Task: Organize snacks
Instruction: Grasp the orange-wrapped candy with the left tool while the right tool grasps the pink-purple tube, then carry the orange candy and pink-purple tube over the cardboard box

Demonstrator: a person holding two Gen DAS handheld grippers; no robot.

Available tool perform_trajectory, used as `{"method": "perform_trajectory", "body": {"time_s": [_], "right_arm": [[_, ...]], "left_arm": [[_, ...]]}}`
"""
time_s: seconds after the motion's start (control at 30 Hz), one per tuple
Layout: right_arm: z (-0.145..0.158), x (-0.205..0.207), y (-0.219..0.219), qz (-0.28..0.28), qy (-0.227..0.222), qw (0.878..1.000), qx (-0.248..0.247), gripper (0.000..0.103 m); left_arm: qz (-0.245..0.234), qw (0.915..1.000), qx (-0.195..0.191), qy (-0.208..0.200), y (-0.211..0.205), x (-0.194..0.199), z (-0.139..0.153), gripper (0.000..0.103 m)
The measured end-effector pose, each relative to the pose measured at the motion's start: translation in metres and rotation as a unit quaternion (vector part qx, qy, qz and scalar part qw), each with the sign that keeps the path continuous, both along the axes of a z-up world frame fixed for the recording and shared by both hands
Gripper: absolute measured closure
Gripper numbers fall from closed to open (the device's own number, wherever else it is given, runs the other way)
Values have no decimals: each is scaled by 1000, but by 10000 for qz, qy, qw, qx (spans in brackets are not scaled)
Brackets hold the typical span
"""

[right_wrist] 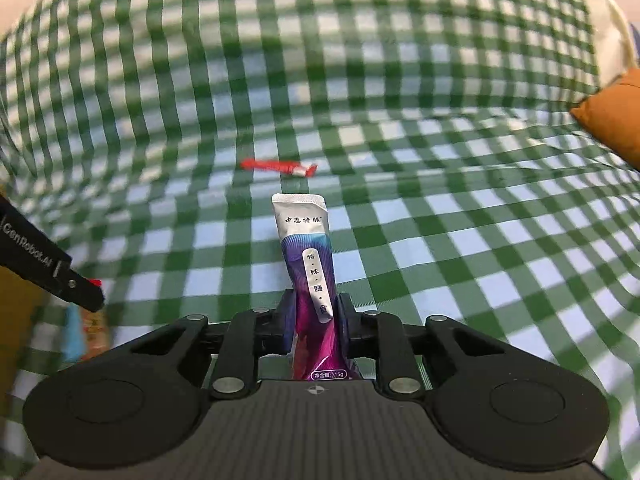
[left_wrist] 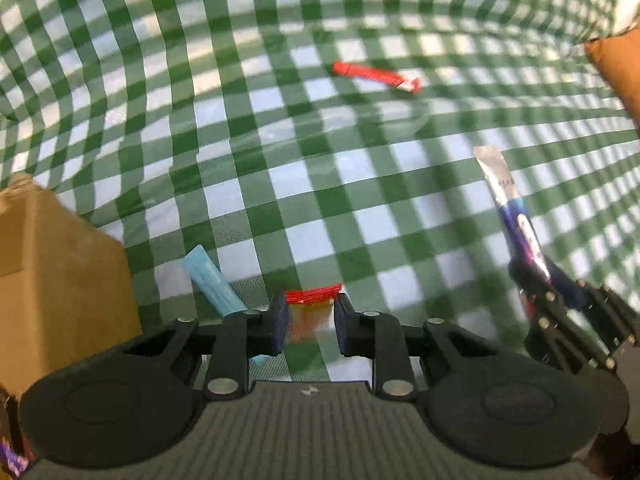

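Note:
My left gripper (left_wrist: 310,318) is shut on a red and orange snack packet (left_wrist: 313,296); its red sealed end sticks out between the fingers. A light blue stick packet (left_wrist: 212,282) lies on the cloth just left of it. My right gripper (right_wrist: 316,312) is shut on a purple and silver stick packet (right_wrist: 310,264) that stands upright; it also shows in the left wrist view (left_wrist: 516,216), with the right gripper (left_wrist: 560,292) at the right edge. A red stick packet (left_wrist: 376,76) lies alone farther off, also in the right wrist view (right_wrist: 280,167).
A green and white checked cloth (left_wrist: 304,184) covers the table. A brown cardboard box (left_wrist: 60,272) stands at the left, close to my left gripper. An orange object (right_wrist: 612,120) sits at the far right. The left gripper (right_wrist: 86,292) shows at the left of the right wrist view.

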State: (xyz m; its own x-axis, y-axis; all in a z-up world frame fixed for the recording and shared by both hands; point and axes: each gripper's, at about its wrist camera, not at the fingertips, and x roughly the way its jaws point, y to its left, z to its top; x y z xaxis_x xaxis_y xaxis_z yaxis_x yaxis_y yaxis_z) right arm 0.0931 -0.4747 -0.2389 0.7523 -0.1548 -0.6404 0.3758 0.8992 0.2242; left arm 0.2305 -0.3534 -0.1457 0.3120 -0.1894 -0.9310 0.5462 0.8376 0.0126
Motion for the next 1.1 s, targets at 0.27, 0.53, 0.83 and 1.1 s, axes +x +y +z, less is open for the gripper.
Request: {"method": "perform_trajectory", "body": {"time_s": [0.27,0.53,0.83,1.1], "right_arm": [[57,-68,22,-278,-421,9987,23,80],[48,-81,22,-475,-31,9983,330,80],[0,-60,-2,-580,386,9951,698,80],[-11,-51,-6,-533,367,9951,747,80]], "left_arm": [[-47,9987,-397,-326,25,-43,49,103],[-183,9992,-363,46,19,-15,26,84],[-800,9937,723,304,-40,21,-65,50],[-541,9966,424,460,-22,29,-61,85]]}}
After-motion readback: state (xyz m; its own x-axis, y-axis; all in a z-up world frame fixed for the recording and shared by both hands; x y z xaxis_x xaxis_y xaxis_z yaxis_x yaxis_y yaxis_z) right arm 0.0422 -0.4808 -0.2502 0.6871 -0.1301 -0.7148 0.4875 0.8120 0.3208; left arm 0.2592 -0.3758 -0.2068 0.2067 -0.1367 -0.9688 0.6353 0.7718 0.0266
